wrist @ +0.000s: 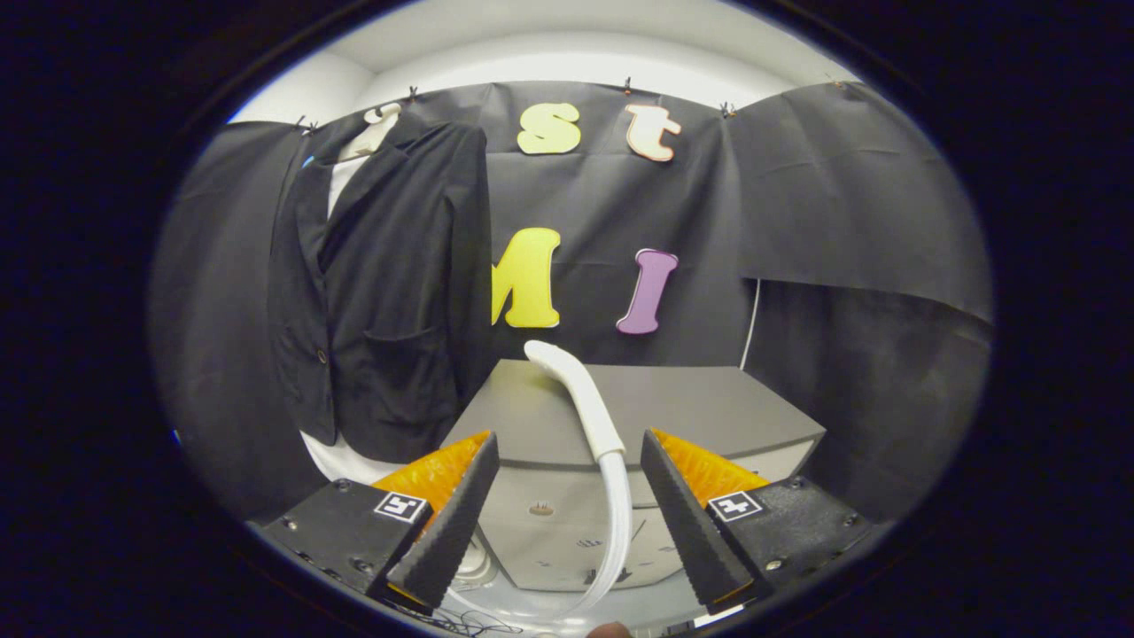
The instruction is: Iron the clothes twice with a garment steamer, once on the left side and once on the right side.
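Observation:
A black jacket (381,275) hangs over a white shirt on a mannequin against the booth wall, up and to the left beyond my fingers. The white steamer wand (580,399) lies on top of a grey cabinet (709,408), its head pointing toward the jacket and its pale hose (620,523) curving down between my fingers. My gripper (567,523) is open, with the two dark ribbed fingers (452,523) wide apart on either side of the hose and touching nothing. The wand's handle sits just ahead of the fingertips.
The grey cabinet has a drawer front (540,523) facing me below the wand. Thin dark cables (478,620) lie on the floor near the left finger. A white cord (751,323) runs down the wall behind the cabinet.

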Available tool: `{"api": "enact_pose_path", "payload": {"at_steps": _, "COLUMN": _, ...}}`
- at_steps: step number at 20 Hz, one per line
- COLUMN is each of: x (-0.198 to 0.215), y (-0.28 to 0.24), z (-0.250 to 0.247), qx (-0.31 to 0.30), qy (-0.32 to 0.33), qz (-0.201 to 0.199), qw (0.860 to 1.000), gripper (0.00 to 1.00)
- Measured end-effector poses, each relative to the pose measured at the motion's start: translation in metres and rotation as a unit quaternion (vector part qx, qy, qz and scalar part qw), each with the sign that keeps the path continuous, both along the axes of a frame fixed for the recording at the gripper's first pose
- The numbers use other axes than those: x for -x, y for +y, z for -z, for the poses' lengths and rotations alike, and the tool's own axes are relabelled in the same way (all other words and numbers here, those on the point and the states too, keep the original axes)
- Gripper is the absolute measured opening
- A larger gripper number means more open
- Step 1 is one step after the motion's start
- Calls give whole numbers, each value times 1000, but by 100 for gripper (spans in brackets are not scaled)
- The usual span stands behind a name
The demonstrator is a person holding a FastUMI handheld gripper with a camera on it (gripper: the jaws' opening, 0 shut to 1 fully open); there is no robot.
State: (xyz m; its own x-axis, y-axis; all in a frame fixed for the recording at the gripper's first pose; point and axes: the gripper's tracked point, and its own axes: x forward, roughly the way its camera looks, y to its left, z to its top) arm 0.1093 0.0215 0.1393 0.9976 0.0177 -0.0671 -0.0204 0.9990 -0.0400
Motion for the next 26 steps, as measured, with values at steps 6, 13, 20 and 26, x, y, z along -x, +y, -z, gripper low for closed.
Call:
{"api": "enact_pose_path", "payload": {"at_steps": 6, "x": -87, "y": -5, "z": -18, "qx": -31, "qy": 82, "qz": -72, "qw": 994, "gripper": 100}}
{"api": "enact_pose_path", "payload": {"at_steps": 13, "x": -161, "y": -27, "z": -10, "qx": -28, "qy": 179, "qz": -75, "qw": 980, "gripper": 100}}
{"api": "enact_pose_path", "payload": {"at_steps": 20, "x": -204, "y": -31, "z": 32, "qx": -36, "qy": 318, "qz": -80, "qw": 944, "gripper": 99}}
{"api": "enact_pose_path", "payload": {"at_steps": 26, "x": -210, "y": -38, "z": 50, "qx": -11, "qy": 378, "qz": -77, "qw": 922, "gripper": 97}}
